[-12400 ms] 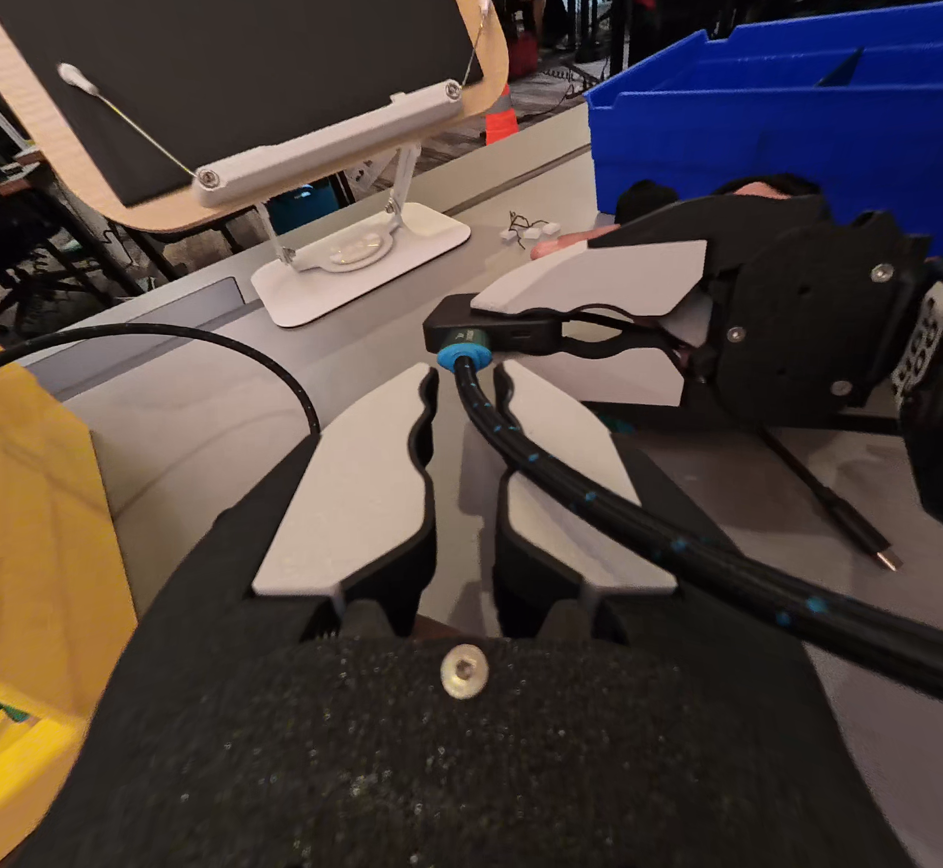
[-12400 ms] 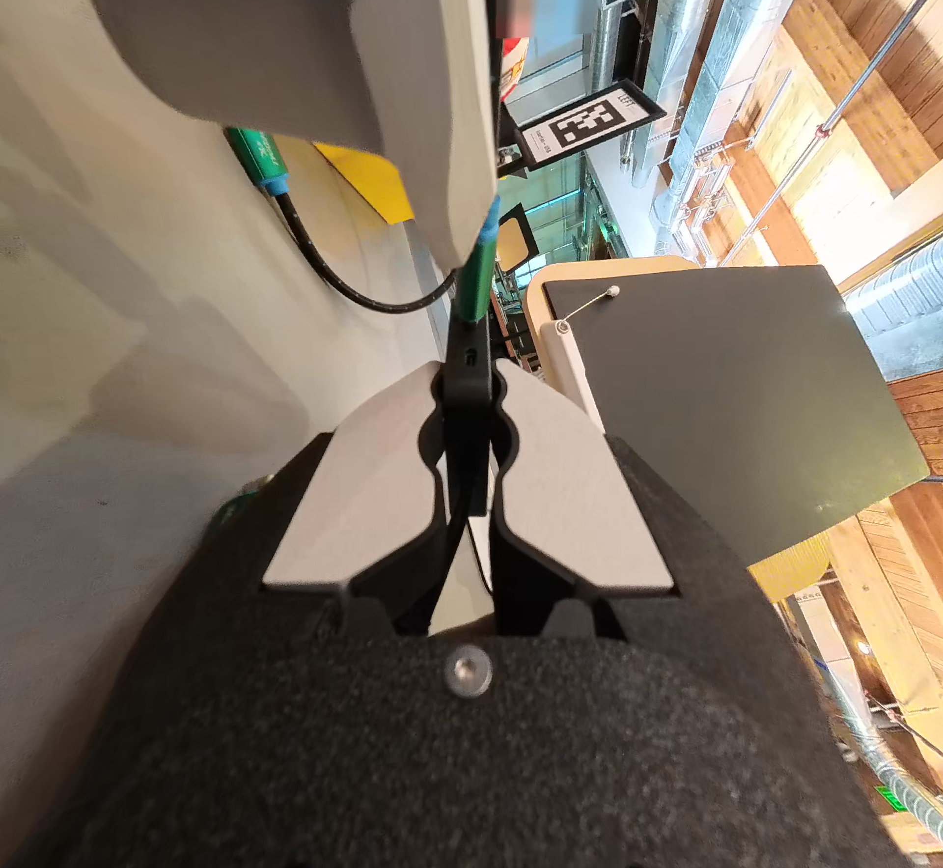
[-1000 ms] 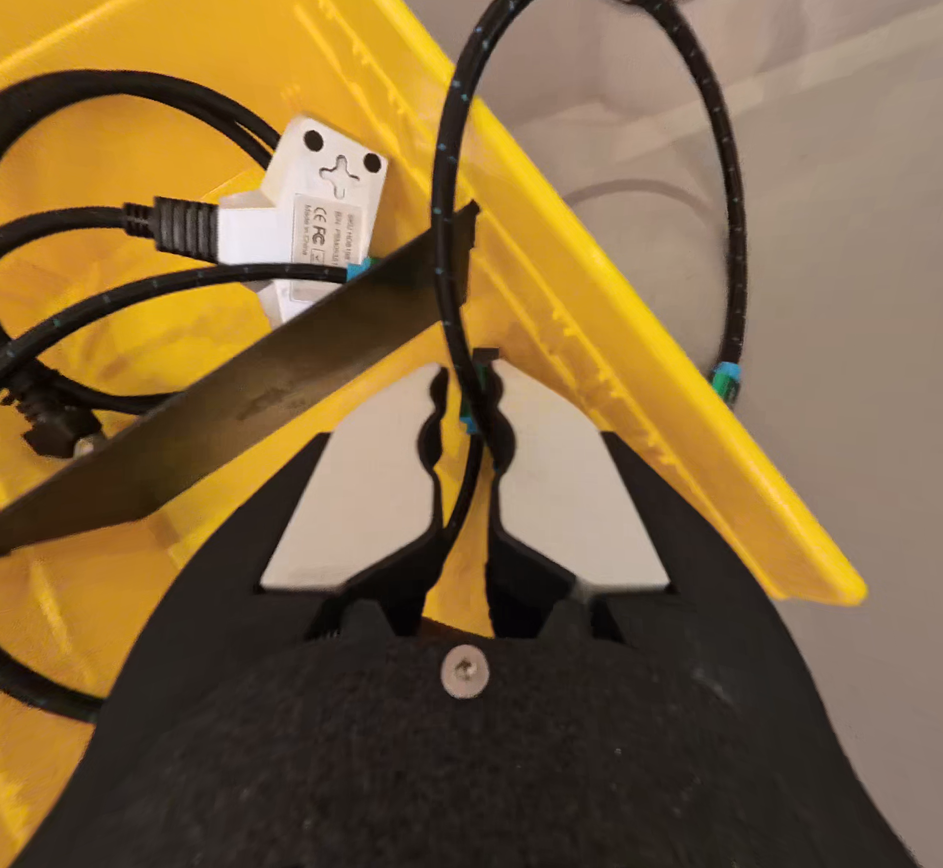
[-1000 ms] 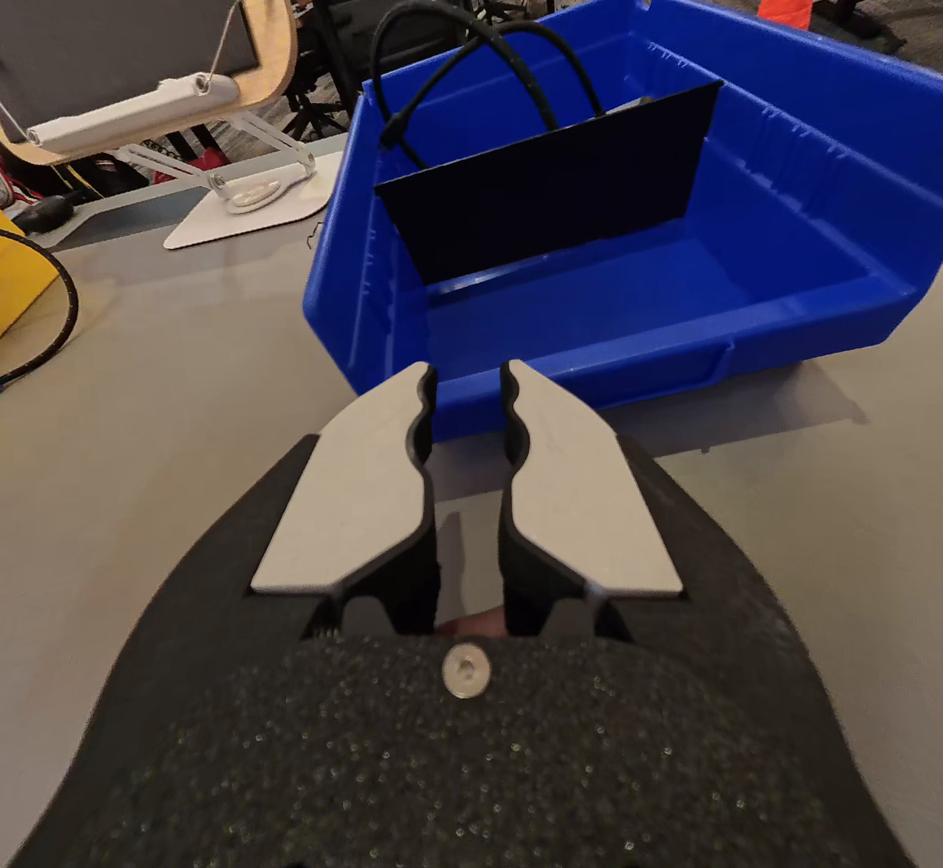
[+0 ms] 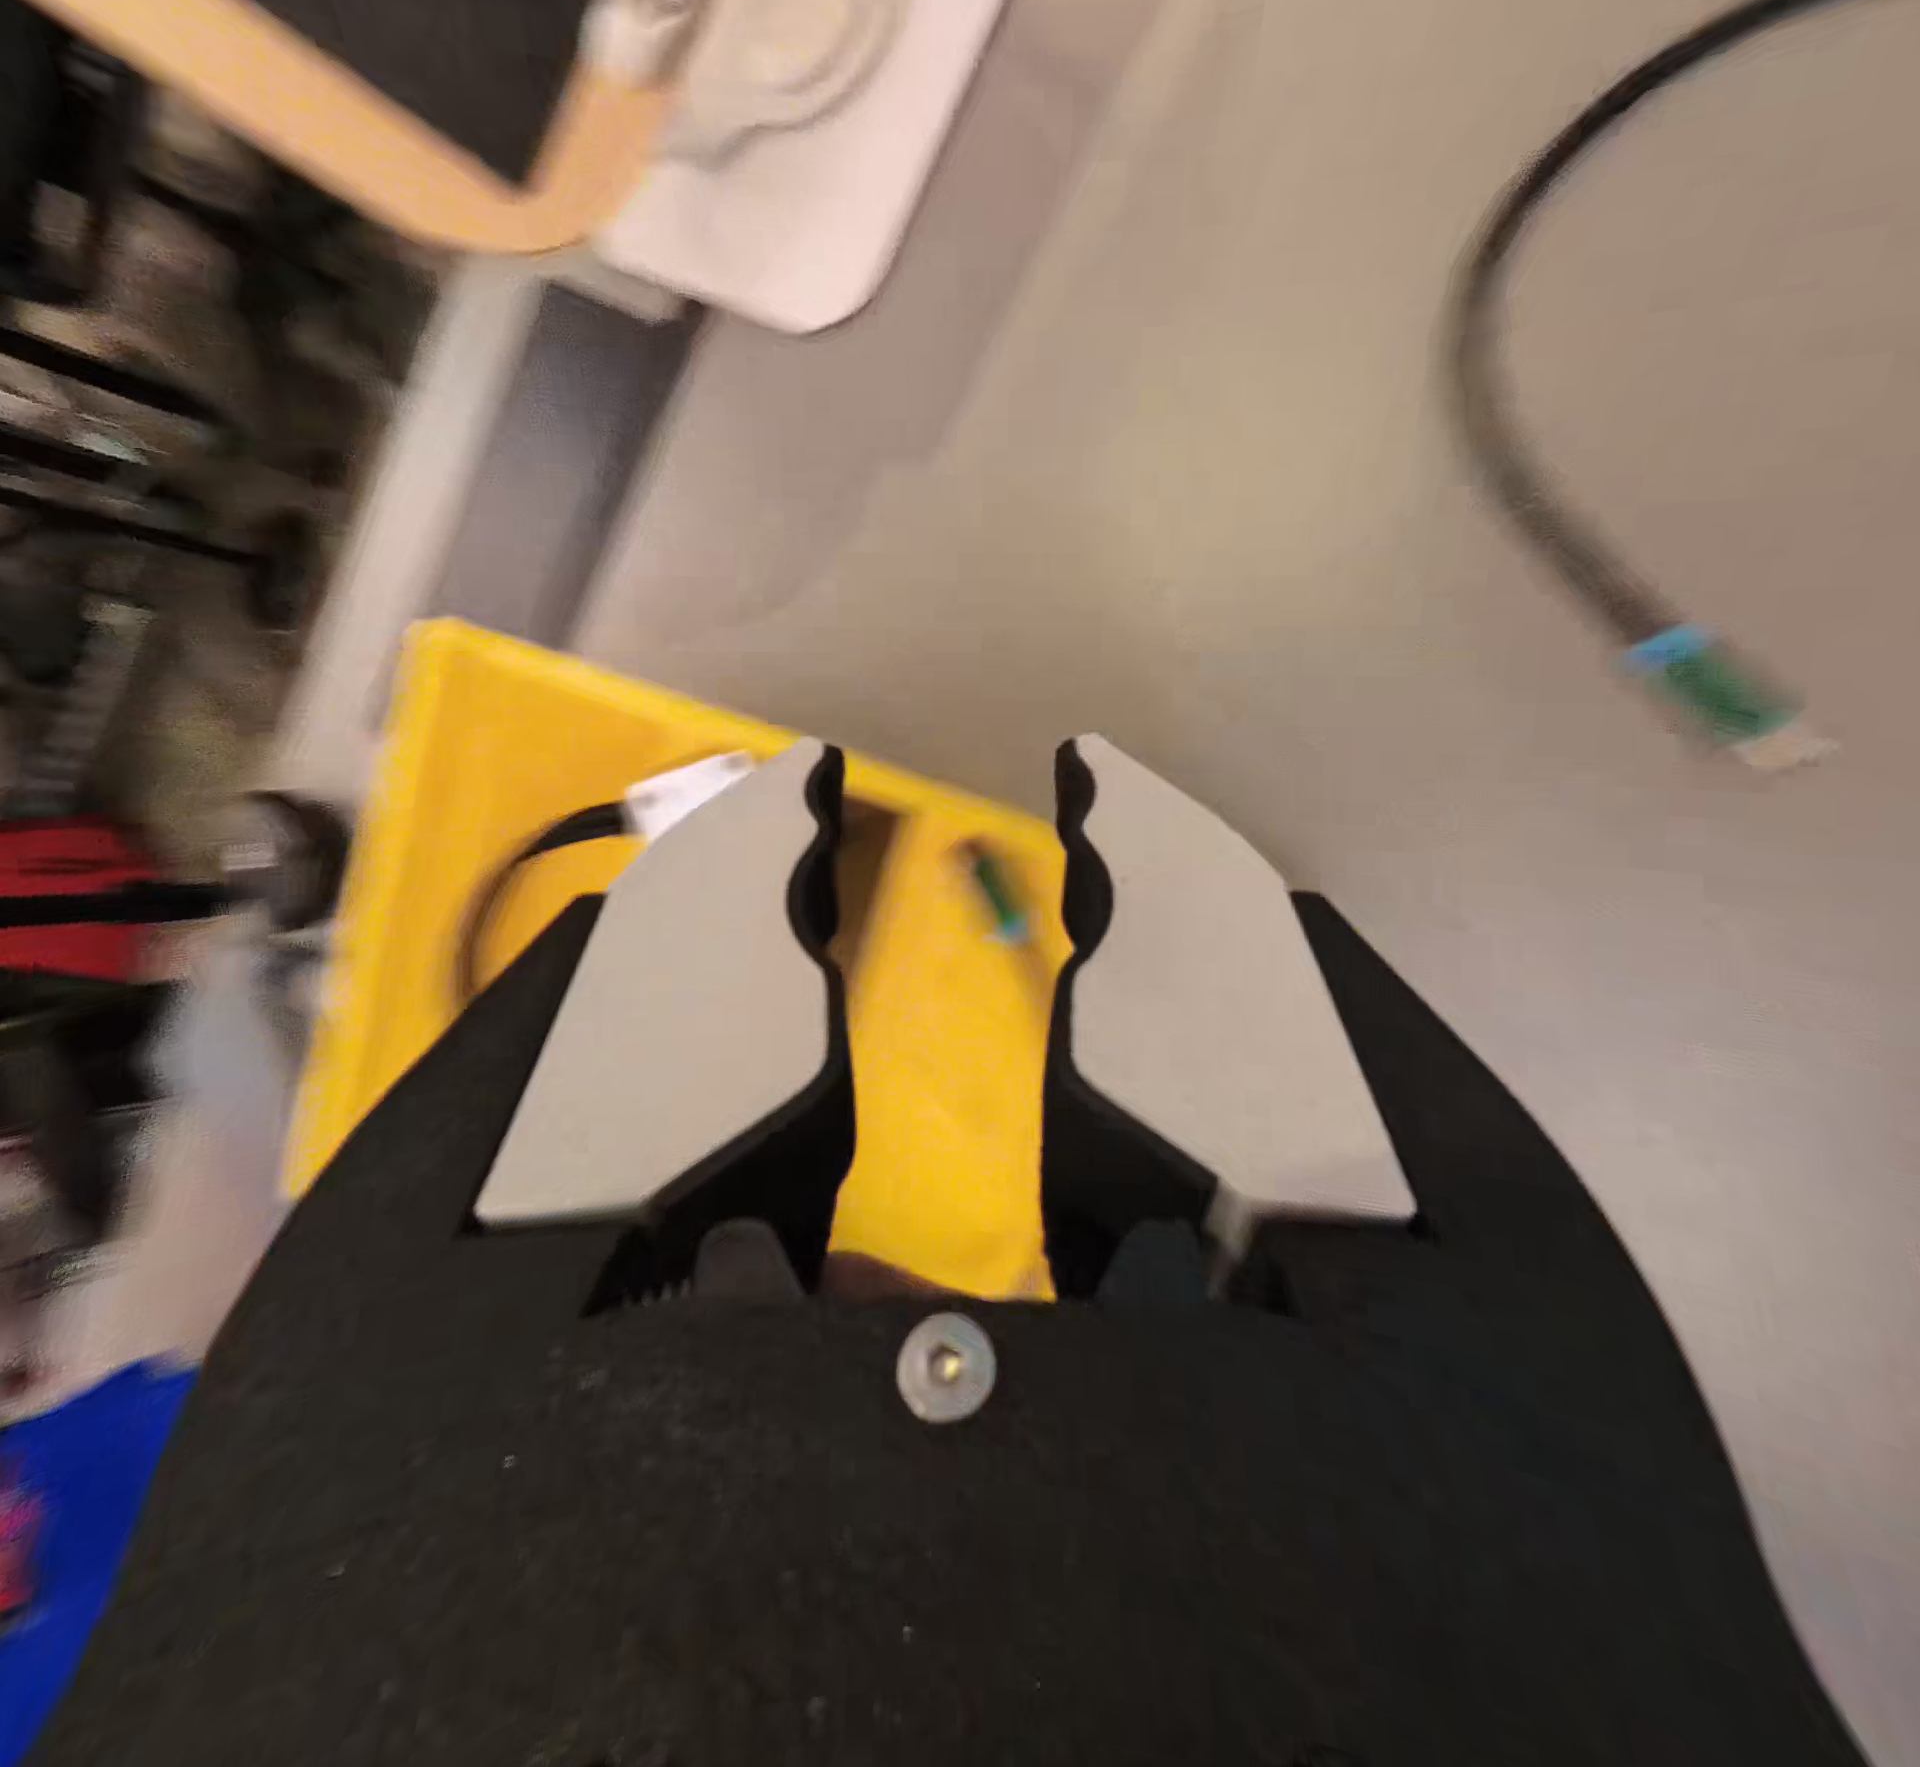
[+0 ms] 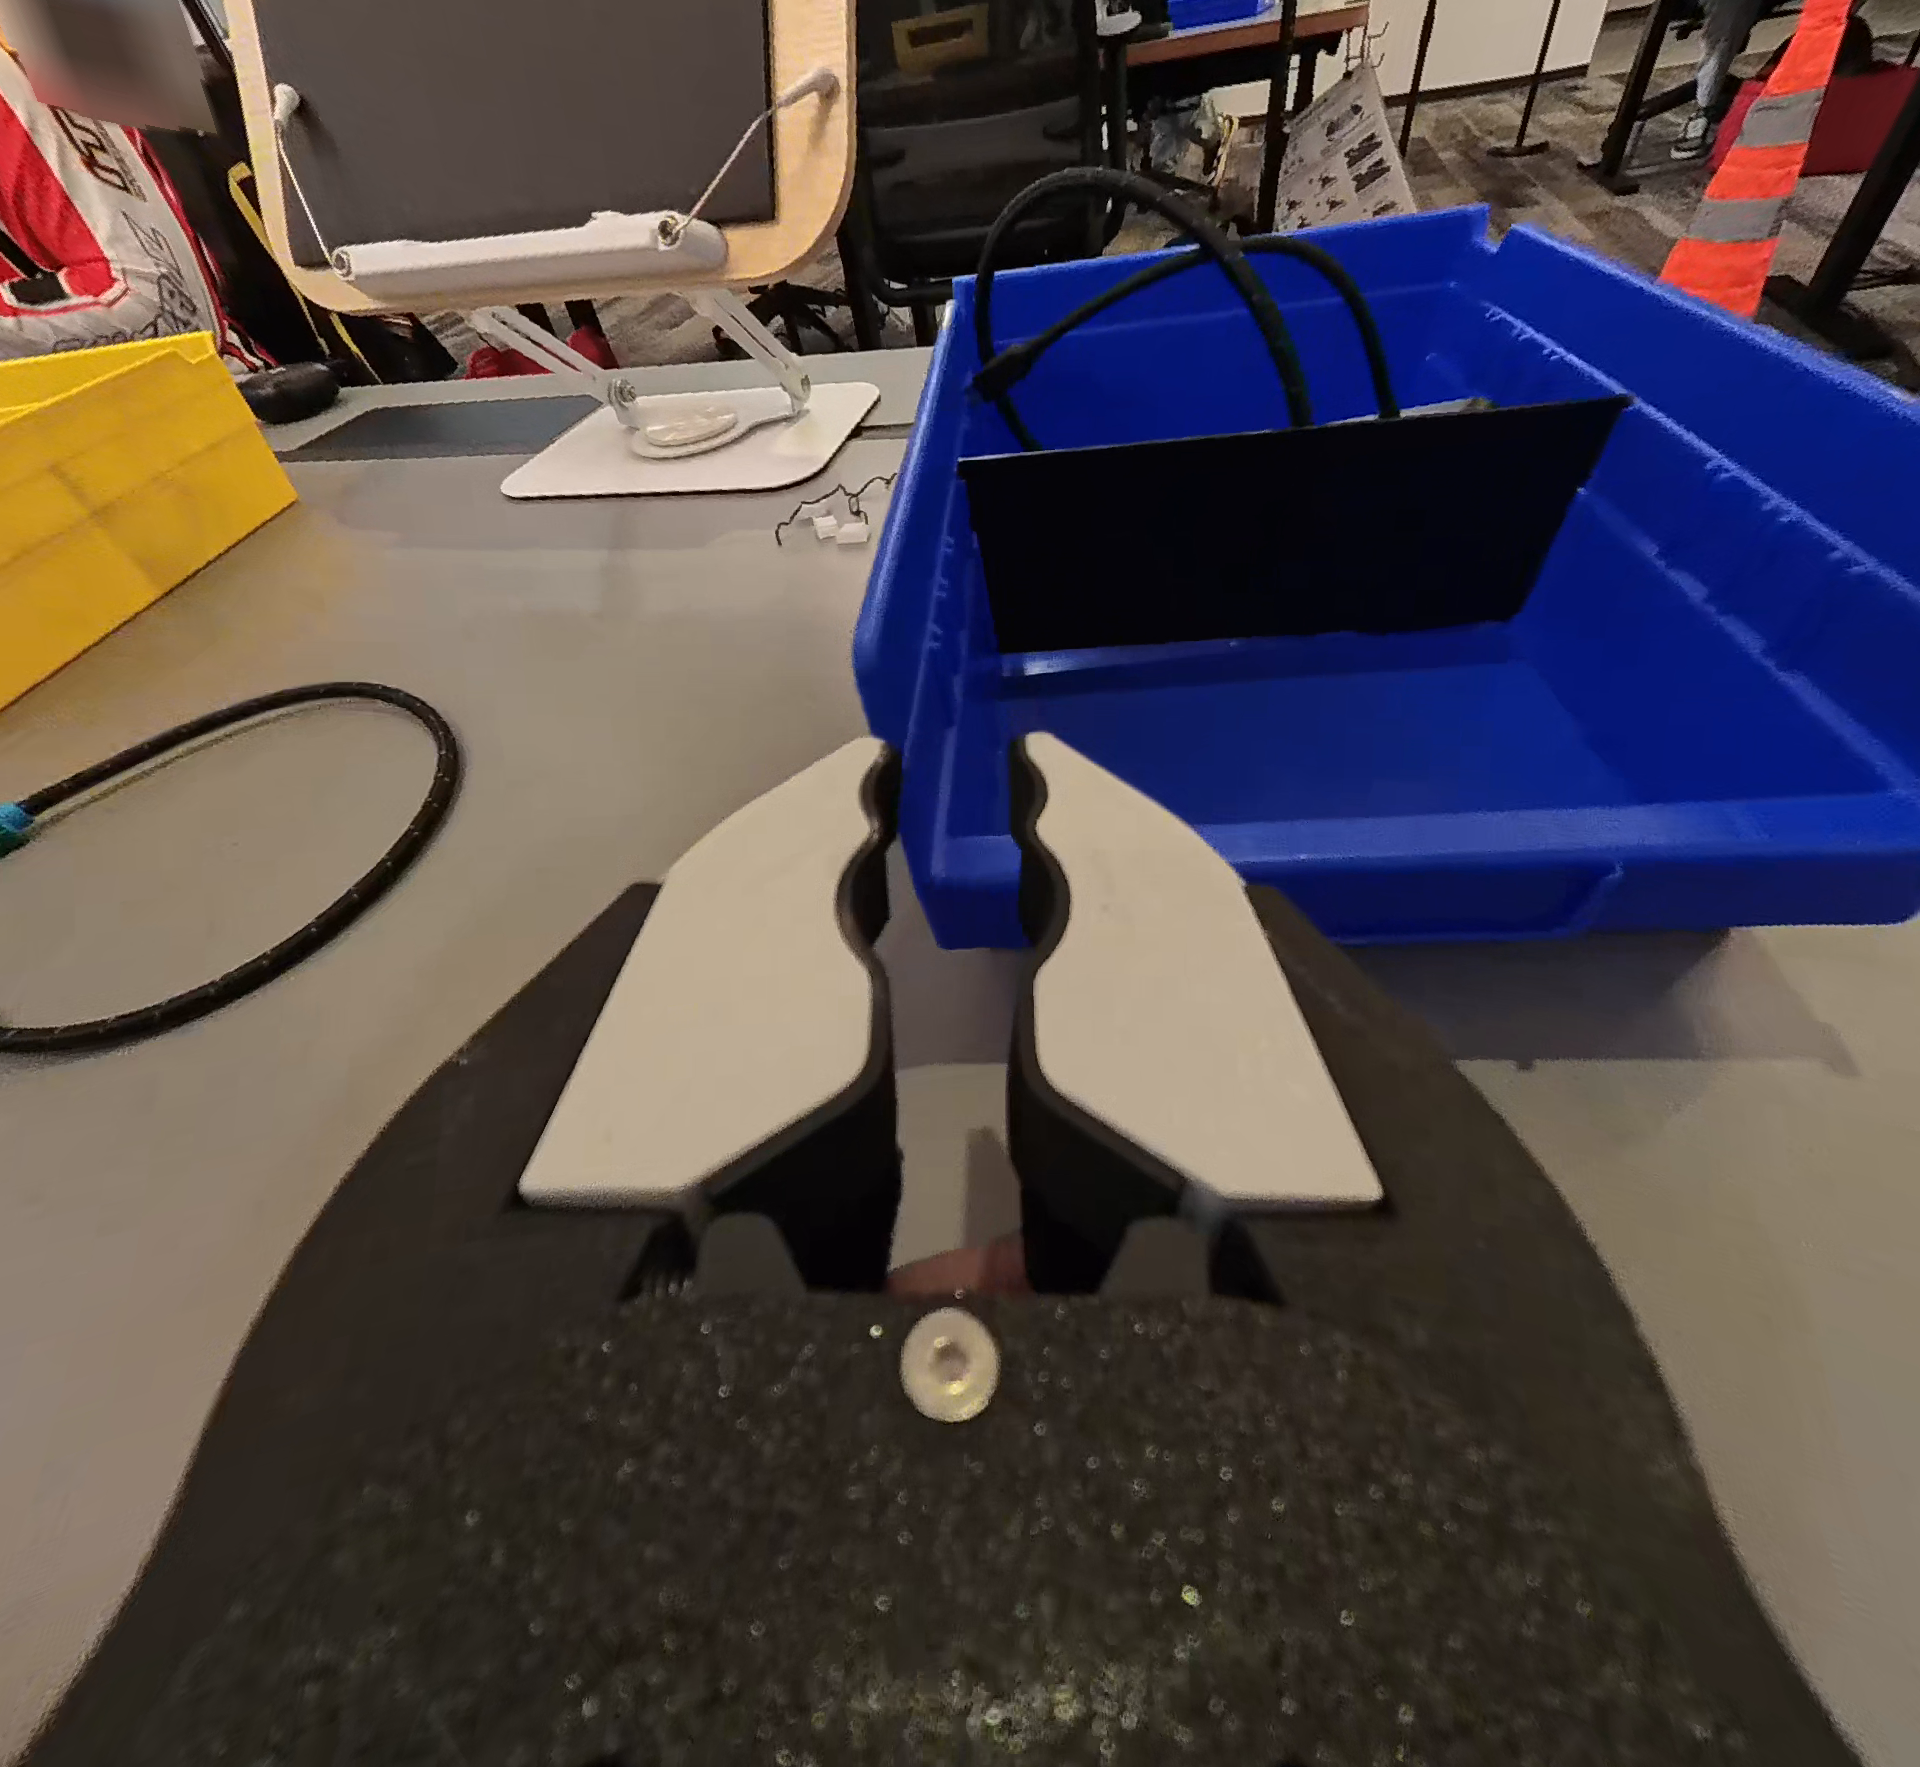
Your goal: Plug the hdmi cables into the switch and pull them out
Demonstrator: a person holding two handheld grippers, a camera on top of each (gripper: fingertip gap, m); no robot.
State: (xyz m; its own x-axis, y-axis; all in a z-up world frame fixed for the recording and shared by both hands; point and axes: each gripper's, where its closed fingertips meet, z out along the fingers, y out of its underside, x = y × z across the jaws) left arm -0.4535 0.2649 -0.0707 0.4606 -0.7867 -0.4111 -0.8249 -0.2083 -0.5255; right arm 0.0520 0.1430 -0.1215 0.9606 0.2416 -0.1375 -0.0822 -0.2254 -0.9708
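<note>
left gripper [image 5: 940, 761] now spread, empty, off the cable it pinched a second ago, above yellow bin [image 5: 582, 761]; hdmi cable [image 6: 343, 870] loose on table [image 6: 644, 678]; right gripper [image 6: 951, 761] unchanged, parted, empty, facing blue bin [image 6: 1455, 860].

Left claw [image 5: 940, 761]: a second ago its jaws pinch the braided cable's plug over the yellow bin; now they stand apart with nothing between them, and the view is motion-blurred. That plug [image 5: 992, 889] lies inside the yellow bin [image 5: 499, 761], just ahead of the right finger. The cable's other end [image 5: 1704, 689] now lies on the grey table [image 5: 1195, 470], well off to the claw's right.

Right claw [image 6: 948, 761]: twelve seconds ago it clamps the switch; now it is empty, jaws slightly parted, facing the blue bin [image 6: 1455, 865].
</note>
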